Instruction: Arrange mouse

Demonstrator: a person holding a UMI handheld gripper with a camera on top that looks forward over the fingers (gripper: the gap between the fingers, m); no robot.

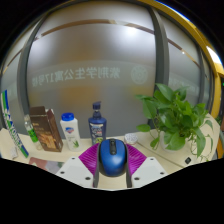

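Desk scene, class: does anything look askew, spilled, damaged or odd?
Nothing stands out. The blue mouse sits between the claw's fingers on the table. Beyond it, the brown box, white bottle and dark bottle stand upright, beside the potted plant.

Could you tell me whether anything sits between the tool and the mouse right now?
Nothing visible does. The blue mouse already lies between the fingers of the tool, on the table, with the bottles and plant beyond it.

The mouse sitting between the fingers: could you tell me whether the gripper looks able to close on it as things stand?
Probably yes. The blue mouse lies between the open gripper's fingers, the pink pads flanking both its sides, and nothing sits between them. The bottles and plant stand well beyond it.
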